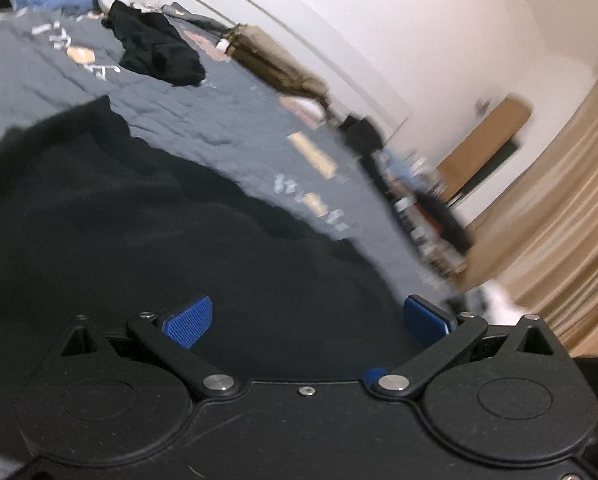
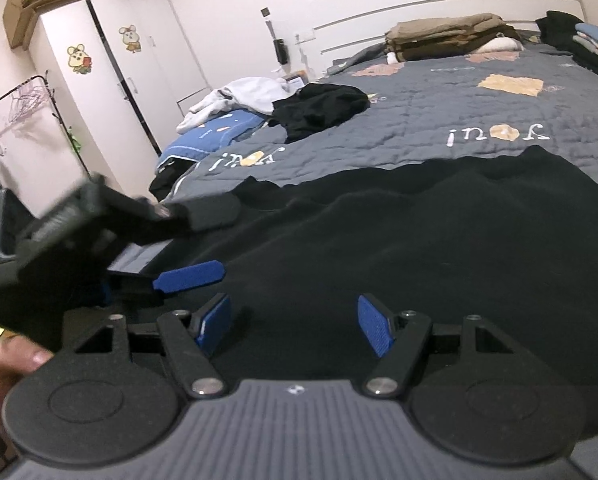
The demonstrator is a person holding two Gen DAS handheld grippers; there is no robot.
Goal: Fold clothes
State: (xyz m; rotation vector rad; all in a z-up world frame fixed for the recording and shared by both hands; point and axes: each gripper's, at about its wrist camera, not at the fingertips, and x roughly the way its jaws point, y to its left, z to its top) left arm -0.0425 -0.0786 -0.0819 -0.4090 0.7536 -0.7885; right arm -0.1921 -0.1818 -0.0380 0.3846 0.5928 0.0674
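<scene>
Fabric of the black garment (image 2: 399, 232) lies spread flat on the near bed (image 2: 439, 108), its far edge wavy, open quilt beyond. I see both jaws released: right gripper (image 2: 295, 326) over it, left gripper (image 1: 307, 322) too. Crumpled black clothes (image 2: 319, 108) sit far left.

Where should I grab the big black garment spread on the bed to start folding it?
Take the black garment by its far edge, where it ends against the grey quilt. It lies fairly flat there, so a thin hem shows. Reach forward over the cloth with the open right gripper and pinch the edge; the left gripper is open too.
</scene>
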